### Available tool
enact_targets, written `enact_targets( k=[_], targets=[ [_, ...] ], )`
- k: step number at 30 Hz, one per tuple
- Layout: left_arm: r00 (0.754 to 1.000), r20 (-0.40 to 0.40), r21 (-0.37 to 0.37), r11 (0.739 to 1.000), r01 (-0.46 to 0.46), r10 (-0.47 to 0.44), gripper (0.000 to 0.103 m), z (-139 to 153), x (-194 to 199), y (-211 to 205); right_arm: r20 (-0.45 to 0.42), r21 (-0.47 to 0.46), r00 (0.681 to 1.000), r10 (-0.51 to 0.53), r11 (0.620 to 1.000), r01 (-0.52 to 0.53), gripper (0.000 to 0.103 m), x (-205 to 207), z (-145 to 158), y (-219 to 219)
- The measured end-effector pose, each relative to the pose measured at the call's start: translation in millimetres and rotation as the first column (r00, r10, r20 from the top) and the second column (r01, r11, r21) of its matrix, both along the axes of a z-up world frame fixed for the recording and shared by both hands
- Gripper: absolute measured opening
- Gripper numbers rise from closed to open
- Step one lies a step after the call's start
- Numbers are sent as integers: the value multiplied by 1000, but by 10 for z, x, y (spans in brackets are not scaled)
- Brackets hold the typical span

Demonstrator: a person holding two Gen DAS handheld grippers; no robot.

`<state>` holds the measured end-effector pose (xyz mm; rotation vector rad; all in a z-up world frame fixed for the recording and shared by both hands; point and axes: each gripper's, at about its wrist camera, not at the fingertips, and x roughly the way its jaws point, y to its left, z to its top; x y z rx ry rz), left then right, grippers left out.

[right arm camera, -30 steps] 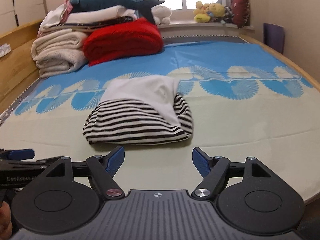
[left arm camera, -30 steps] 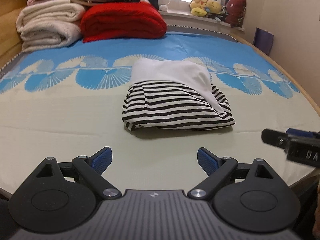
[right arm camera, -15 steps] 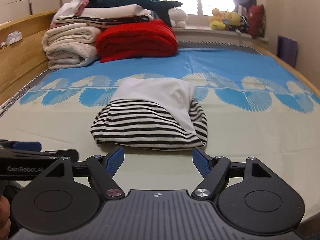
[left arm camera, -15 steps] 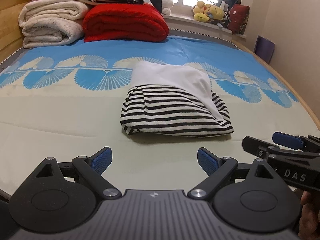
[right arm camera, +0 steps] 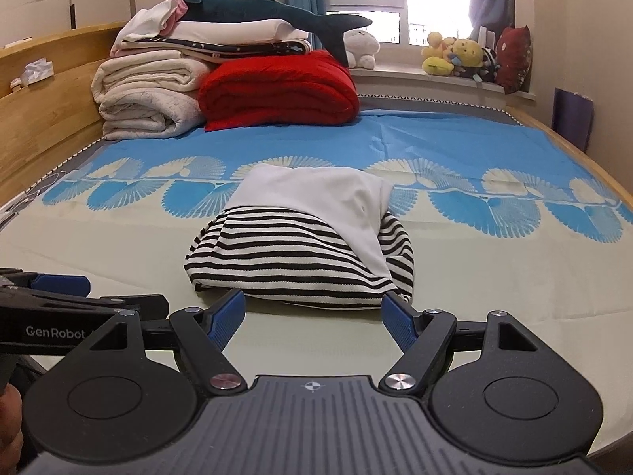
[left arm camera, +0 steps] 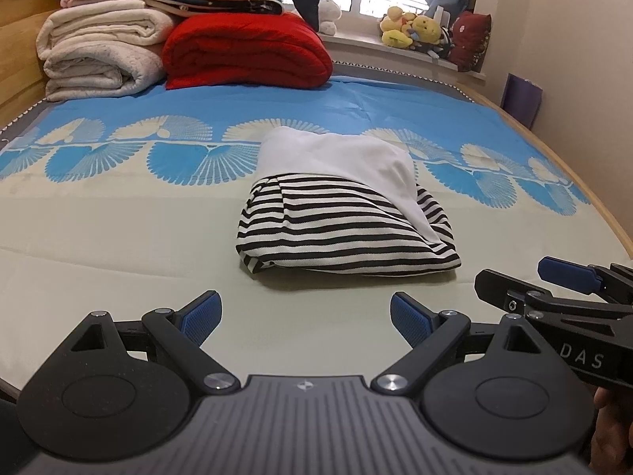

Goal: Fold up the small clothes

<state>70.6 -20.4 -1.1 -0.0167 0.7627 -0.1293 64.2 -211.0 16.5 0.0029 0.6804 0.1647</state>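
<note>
Folded striped knit garment [left arm camera: 344, 233], rounded.

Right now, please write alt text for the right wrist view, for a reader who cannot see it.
A folded black-and-white striped garment with a white part lies on a blue and cream patterned bedsheet, just beyond the open right gripper. Folded blankets, red and cream, are stacked behind.

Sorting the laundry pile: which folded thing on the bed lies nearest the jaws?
The striped black-and-white garment with the white panel, alone mid-bed just ahead of the right gripper. The red blanket and cream blankets are stacked far back by the window.
</note>
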Motion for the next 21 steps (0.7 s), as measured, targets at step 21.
enact_targets(
  k=[21],
  targets=[
    [1000,-1,-1,1000,0,0,95,-4,6,11,12,-14,1000,9,1000,-9,77,-13,12,37]
  ],
)
